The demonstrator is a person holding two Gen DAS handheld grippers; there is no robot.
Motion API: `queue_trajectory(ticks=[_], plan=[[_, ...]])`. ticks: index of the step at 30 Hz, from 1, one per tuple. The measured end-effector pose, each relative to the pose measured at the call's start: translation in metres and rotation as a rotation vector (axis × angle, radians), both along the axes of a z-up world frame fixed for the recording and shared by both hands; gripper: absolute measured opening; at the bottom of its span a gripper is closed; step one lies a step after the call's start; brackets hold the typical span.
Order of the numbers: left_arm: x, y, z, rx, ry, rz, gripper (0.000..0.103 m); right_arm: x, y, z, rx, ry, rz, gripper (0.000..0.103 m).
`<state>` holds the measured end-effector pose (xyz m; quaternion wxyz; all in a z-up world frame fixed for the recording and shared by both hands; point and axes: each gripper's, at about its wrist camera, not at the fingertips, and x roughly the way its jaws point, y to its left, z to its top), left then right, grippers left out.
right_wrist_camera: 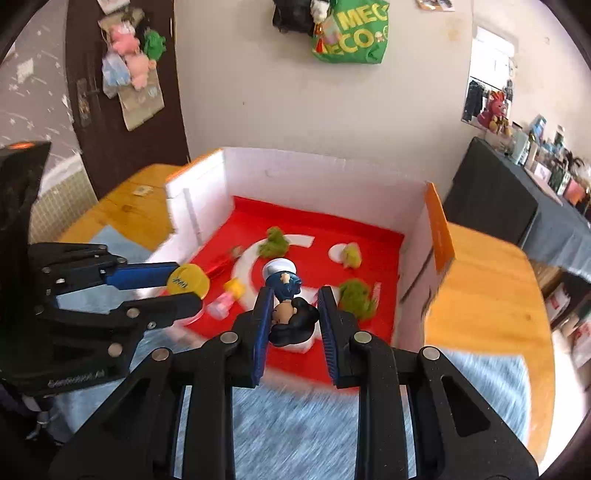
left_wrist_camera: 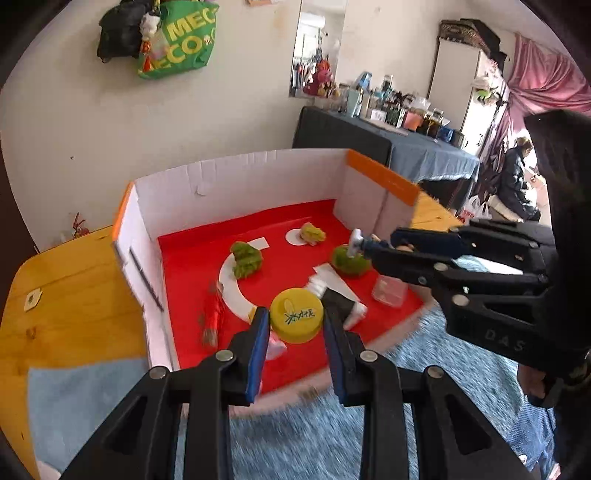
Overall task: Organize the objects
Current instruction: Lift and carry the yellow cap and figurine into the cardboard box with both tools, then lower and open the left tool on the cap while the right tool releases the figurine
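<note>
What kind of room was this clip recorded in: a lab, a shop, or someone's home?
Most likely a lived-in home, not a lab. A green shopping bag hangs on the wall, a side table is crowded with bottles and jars, and plush toys hang on the dark door. The work goes on at a wooden table.

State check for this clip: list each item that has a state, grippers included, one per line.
left gripper: shut on the yellow lid, held above the box
right gripper: shut on the sailor figurine, lifted
cardboard box: open at top and near side
clear plastic cup: resting on the red floor, upright or inverted unclear
three green fuzzy toys: lying loose in the box
</note>
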<state>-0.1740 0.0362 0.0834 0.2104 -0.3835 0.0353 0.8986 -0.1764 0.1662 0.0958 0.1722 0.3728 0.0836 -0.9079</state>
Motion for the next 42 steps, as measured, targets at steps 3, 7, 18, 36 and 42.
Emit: queue_trajectory(ticks=[3, 7, 18, 36, 42], plan=[[-0.026, 0.003, -0.009, -0.011, -0.048, -0.004, 0.031, -0.025, -0.001, -0.008, 0.02, -0.048, 0.001, 0.024], [-0.052, 0.005, -0.023, -0.029, -0.096, -0.007, 0.031, -0.055, -0.007, -0.02, 0.082, -0.09, 0.003, 0.024], [-0.085, 0.008, -0.052, -0.064, -0.183, -0.002, 0.031, -0.094, -0.02, -0.05, 0.196, -0.187, 0.055, 0.024], [-0.096, 0.014, -0.07, -0.078, -0.237, 0.0, 0.031, -0.092, -0.019, -0.072, 0.24, -0.292, 0.106, 0.024], [-0.096, 0.014, -0.071, -0.075, -0.239, 0.001, 0.031, -0.088, -0.019, -0.074, 0.259, -0.304, 0.114, 0.024]])
